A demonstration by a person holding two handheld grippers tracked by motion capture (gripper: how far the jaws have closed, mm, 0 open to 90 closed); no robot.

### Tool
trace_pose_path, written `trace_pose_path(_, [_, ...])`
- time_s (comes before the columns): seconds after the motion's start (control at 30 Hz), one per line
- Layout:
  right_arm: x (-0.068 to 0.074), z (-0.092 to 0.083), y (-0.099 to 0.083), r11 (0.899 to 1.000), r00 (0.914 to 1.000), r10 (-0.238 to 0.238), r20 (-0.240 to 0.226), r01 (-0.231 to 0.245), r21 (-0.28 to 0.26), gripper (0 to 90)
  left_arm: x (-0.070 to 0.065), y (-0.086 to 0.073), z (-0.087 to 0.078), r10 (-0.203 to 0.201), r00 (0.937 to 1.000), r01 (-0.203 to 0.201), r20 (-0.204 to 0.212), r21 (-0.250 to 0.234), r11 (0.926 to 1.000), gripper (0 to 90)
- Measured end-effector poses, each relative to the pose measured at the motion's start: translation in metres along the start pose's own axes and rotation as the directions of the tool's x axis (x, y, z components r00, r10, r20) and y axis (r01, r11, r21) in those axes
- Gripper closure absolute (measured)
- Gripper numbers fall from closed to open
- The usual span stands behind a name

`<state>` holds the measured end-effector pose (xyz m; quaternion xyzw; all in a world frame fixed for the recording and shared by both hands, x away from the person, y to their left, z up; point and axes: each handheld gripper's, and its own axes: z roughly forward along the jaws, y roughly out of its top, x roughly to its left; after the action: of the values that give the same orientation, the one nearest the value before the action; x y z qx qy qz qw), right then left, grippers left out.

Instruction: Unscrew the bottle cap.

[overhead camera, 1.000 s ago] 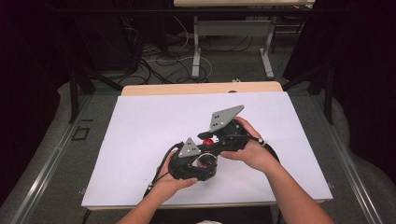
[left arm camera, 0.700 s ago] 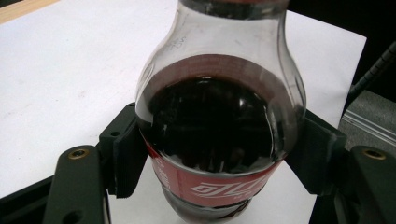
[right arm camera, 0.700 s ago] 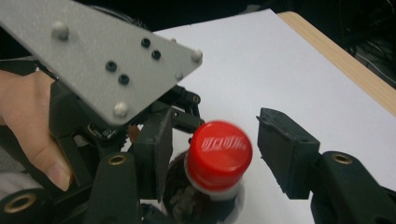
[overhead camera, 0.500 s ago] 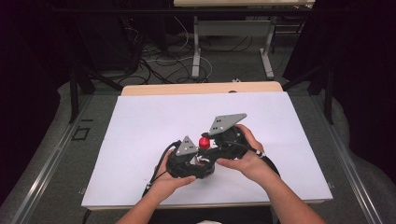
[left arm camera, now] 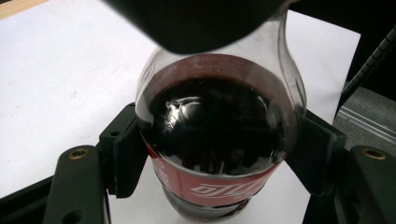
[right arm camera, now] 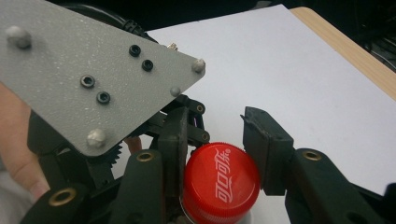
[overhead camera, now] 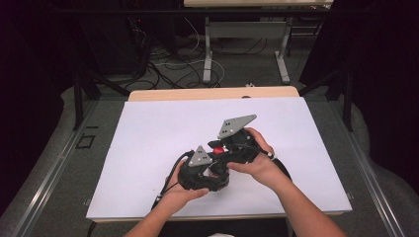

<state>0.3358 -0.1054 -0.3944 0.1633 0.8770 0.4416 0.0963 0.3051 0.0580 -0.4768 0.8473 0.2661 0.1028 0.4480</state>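
Note:
A cola bottle (left arm camera: pixel 215 121) with dark drink and a red label stands on the white sheet. My left gripper (left arm camera: pixel 219 154) is shut on its body, one pad on each side. The red cap (right arm camera: pixel 219 186) sits between the jaws of my right gripper (right arm camera: pixel 217 154), which have just been closing and now press on it. In the high view both hands meet near the table's front, the right gripper (overhead camera: pixel 223 148) above the left gripper (overhead camera: pixel 215 170), with the cap (overhead camera: pixel 217 147) as a red spot between them. The bottle's lower part is hidden there.
The white sheet (overhead camera: pixel 148 148) covers most of the wooden table (overhead camera: pixel 197 94). The left gripper's grey plate (right arm camera: pixel 93 74) crowds the right gripper view. The right gripper's dark underside (left arm camera: pixel 196 23) hangs over the bottle. Cables and table legs lie on the floor behind.
The right hand has shifted slightly over the bottle's top and back. The left hand and the bottle have stayed in place.

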Motion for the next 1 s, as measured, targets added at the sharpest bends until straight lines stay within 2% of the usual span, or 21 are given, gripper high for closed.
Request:
trace_pose_path(0.03, [-0.002,-0.001,0.001,1.0,0.9999,-0.01,-0.014,0.011,0.008,61.3,0.0,0.0,-0.001,-0.002,1.0,0.002,0.008,0.017,0.9999,30.3])
trace_pose_path(0.1, [-0.005,-0.005,0.002,1.0,0.9987,-0.023,-0.046,0.023,-0.002,61.4,-0.001,-0.001,0.001,-0.002,1.0,0.002,0.001,0.003,1.0,30.3])
trace_pose_path(0.13, [-0.006,-0.006,0.003,1.0,0.9984,-0.03,-0.047,0.03,0.0,61.4,-0.001,-0.001,0.002,-0.001,1.0,0.001,0.003,0.005,1.0,30.3])
trace_pose_path(0.23, [-0.008,-0.008,0.004,1.0,0.9989,-0.014,-0.045,0.013,-0.013,61.4,-0.001,0.0,0.001,-0.002,1.0,0.002,0.001,0.008,1.0,30.3])
trace_pose_path(0.33, [-0.008,-0.009,0.004,1.0,0.9989,-0.026,-0.038,0.026,0.005,61.4,0.0,0.0,0.0,-0.003,1.0,0.003,-0.001,0.006,1.0,30.3])
trace_pose_path(0.6, [-0.009,-0.011,0.003,1.0,0.9999,-0.011,-0.013,0.011,-0.008,61.4,0.004,-0.002,0.0,-0.013,0.9998,0.013,-0.012,0.006,0.9999,30.3])
trace_pose_path(0.8, [-0.011,-0.013,0.002,1.0,0.9999,-0.005,-0.015,0.005,-0.01,61.3,0.006,-0.003,0.0,-0.02,0.9997,0.02,-0.013,0.005,0.9998,30.3])
trace_pose_path(0.87, [-0.012,-0.013,0.002,1.0,0.9999,-0.006,-0.009,0.005,-0.018,61.3,0.008,-0.003,0.0,-0.01,0.9997,0.01,-0.022,0.003,1.0,30.3])
trace_pose_path(1.0, [-0.012,-0.016,0.002,1.0,0.9999,-0.001,-0.014,0.001,-0.015,61.3,0.01,-0.004,0.0,-0.023,0.9993,0.023,-0.028,0.0,0.9997,30.3])
